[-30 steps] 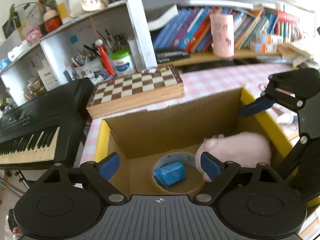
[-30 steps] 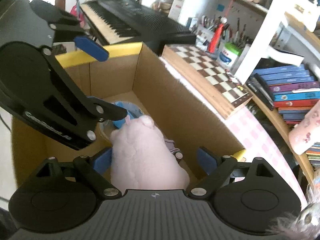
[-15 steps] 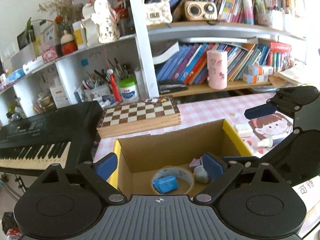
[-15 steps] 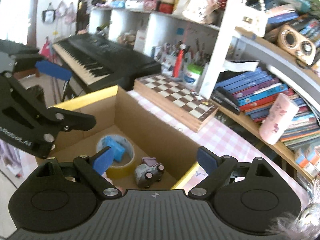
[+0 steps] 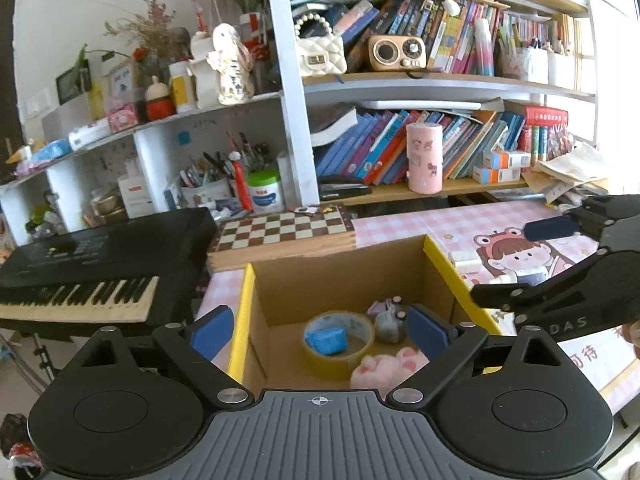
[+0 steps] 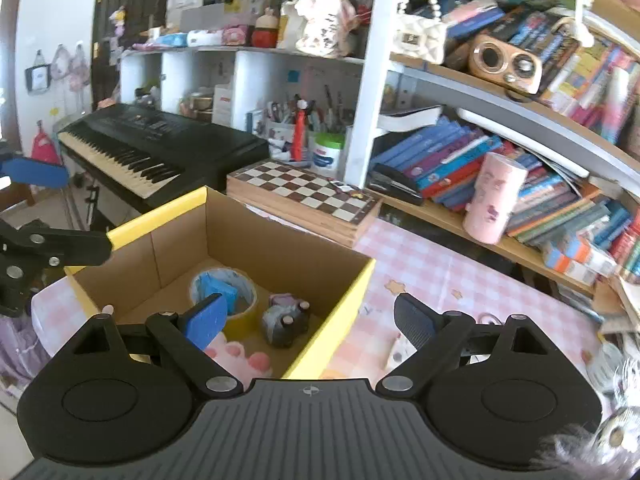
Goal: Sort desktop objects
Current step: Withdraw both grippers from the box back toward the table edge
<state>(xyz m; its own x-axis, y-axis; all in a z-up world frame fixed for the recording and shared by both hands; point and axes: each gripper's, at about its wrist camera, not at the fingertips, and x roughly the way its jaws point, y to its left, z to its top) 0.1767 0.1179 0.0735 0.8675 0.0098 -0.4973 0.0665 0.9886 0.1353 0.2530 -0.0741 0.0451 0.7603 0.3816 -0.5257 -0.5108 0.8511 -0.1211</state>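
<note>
Both my tools are empty, jaws apart, nothing between the pads. Left gripper (image 5: 320, 330) hangs over the near edge of the cardboard box (image 5: 344, 272); right gripper (image 6: 308, 318) sits over the box's near right corner, one finger above the inside, the other above the pink checked tablecloth (image 6: 432, 268).

Sorted so far, all inside the box: tape roll (image 5: 340, 344) with a blue block (image 5: 326, 340) in its hole, a small grey toy car (image 6: 286, 320) just right of the roll, and a pink plush toy (image 5: 386, 366) at the near wall, paws up.

Still on the table: small white bits (image 5: 464, 260) on the cartoon mat (image 5: 520, 256), right of the box. Too small to name, maybe erasers.

Risks: the two tools are close together, so reaching right with the left one could knock the right gripper. A low swing could also clip the box's yellow rim (image 5: 440, 256) and shove the box into the chessboard (image 5: 280, 232) behind it. The plush sits high at the near wall and could snag on a finger.

View differences: the left camera shows the mat and the white bits; the right camera misses the mat but shows something pale near its right finger, plus the car's wheels, which the left one hides.
</note>
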